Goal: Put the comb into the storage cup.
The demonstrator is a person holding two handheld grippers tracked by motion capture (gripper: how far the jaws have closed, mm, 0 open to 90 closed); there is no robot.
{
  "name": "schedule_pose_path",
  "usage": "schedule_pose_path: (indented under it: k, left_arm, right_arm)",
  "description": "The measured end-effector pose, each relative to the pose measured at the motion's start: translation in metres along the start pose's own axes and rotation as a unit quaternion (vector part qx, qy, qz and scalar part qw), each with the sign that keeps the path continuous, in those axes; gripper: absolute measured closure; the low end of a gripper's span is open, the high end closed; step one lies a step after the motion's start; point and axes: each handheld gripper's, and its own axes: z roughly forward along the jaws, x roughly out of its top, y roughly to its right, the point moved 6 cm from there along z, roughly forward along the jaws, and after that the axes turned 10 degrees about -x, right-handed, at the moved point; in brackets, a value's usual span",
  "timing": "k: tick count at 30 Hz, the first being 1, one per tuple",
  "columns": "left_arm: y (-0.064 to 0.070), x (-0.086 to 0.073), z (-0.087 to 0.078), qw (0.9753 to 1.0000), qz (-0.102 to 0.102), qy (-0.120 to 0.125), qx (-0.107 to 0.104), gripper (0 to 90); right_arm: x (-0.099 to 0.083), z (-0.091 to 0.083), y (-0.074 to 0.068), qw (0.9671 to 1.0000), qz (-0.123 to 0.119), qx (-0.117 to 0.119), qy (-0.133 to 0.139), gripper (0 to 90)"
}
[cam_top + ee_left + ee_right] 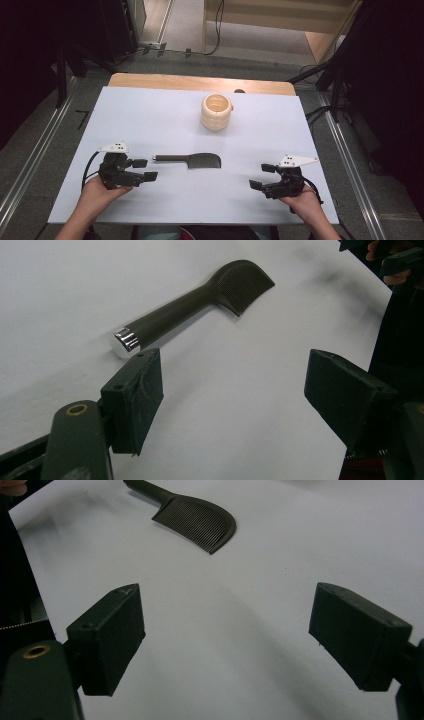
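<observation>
Two grippers rest on a white table [150,115], and we see them from above with a person's hands coming in from the near edge. We find the left gripper [143,169] near the near-left corner, held in the left hand [97,192], its jaws wide apart and gripping nothing. We find the right gripper [262,176] near the near-right corner, held in the right hand [302,200], its jaws also wide apart and empty. Between them, toward the near edge, lies a dark comb [192,160], flat on the table, its handle pointing toward the left gripper and its toothed head toward the right one. In the left gripper view the comb [200,300] lies just beyond the jaws, its shiny metal handle cap closest to one jaw; we cannot tell whether they touch. In the right gripper view the comb [197,522] lies farther off, clear of the jaws, teeth facing us. A cream ribbed cup [217,112] stands upright toward the far edge, near the middle, well apart from the comb. Beyond the far edge we see a strip of wooden tabletop [200,82].
</observation>
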Motion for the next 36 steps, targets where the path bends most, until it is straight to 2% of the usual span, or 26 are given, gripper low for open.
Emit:
schedule_pose_path:
  k: [14,20,21,23,24,29,31,36]
  left_arm:
    - [0.0,0.0,0.0,1.0,-0.005,-0.004,0.002,24.3]
    - [0.001,0.003,-0.002,0.9998,-0.016,0.0,0.011,26.0]
    - [0.002,0.006,-0.002,0.9996,-0.025,0.006,0.014,26.1]
    - [0.002,0.008,-0.003,0.9994,-0.028,0.007,0.02,26.1]
    - [0.001,0.01,-0.003,0.9992,-0.029,0.006,0.027,26.2]
    - [-0.002,0.017,-0.002,0.9988,-0.033,0.01,0.036,27.3]
    - [-0.005,0.023,-0.001,0.9983,-0.029,0.008,0.05,27.4]
    - [-0.009,0.034,0.004,0.9983,-0.03,0.011,0.048,27.3]
  right_arm:
    - [-0.001,0.001,0.0,1.0,-0.001,0.001,-0.005,12.8]
    - [-0.001,0.001,0.0,1.0,0.0,0.002,-0.006,12.8]
    - [-0.001,0.001,0.0,1.0,0.0,0.001,-0.007,12.8]
    - [-0.001,0.001,0.001,1.0,0.0,0.0,-0.007,12.8]
    - [-0.001,0.001,0.001,1.0,0.001,0.0,-0.007,12.8]
    - [-0.001,0.002,0.001,1.0,0.001,-0.001,-0.008,12.8]
    - [-0.001,0.002,0.001,1.0,0.002,-0.002,-0.008,12.8]
    - [-0.001,0.002,0.002,1.0,0.002,-0.002,-0.009,12.8]
